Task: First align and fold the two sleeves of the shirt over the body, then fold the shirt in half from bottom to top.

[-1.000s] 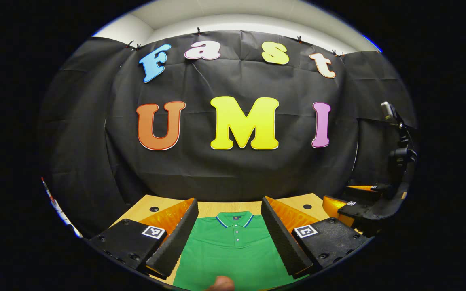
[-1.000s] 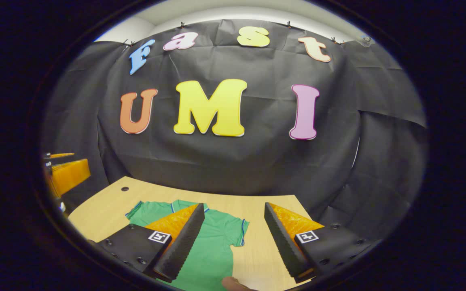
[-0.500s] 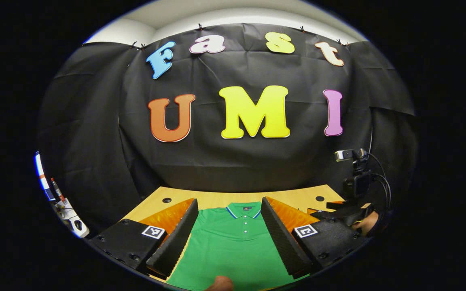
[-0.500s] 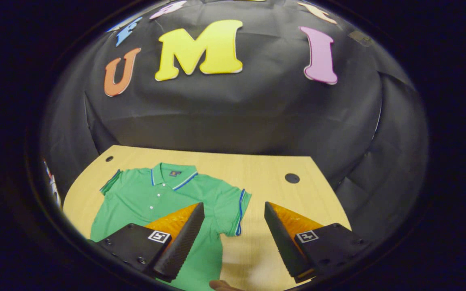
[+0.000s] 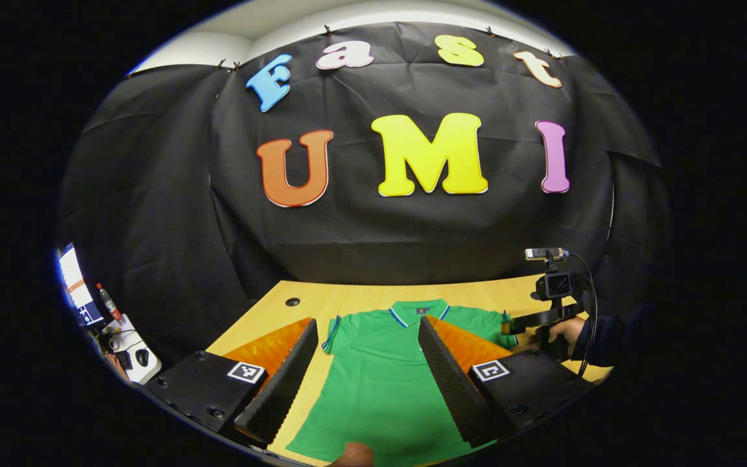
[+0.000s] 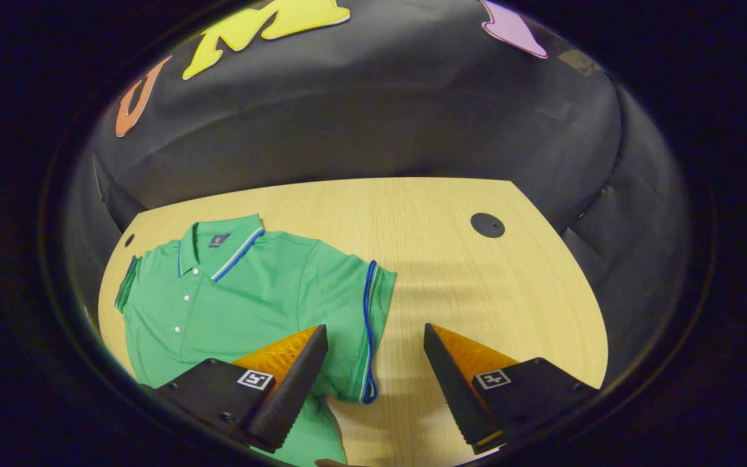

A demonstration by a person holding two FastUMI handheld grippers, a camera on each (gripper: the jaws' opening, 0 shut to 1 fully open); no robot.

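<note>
My right gripper [image 6: 375, 379] has tipped down toward the shirt's [image 6: 244, 292] sleeve [image 6: 364, 324]; both grippers' fingers stay apart, empty.

left gripper [image 5: 367, 363]: fingers spread apart, holding nothing | right gripper [image 6: 373, 370]: fingers spread apart, tilted downward

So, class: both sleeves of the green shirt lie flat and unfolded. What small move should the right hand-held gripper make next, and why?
Probably lower the right hand-held gripper onto the blue-trimmed sleeve: its fingers stand open astride the cuff, and the shirt lies unfolded.
</note>
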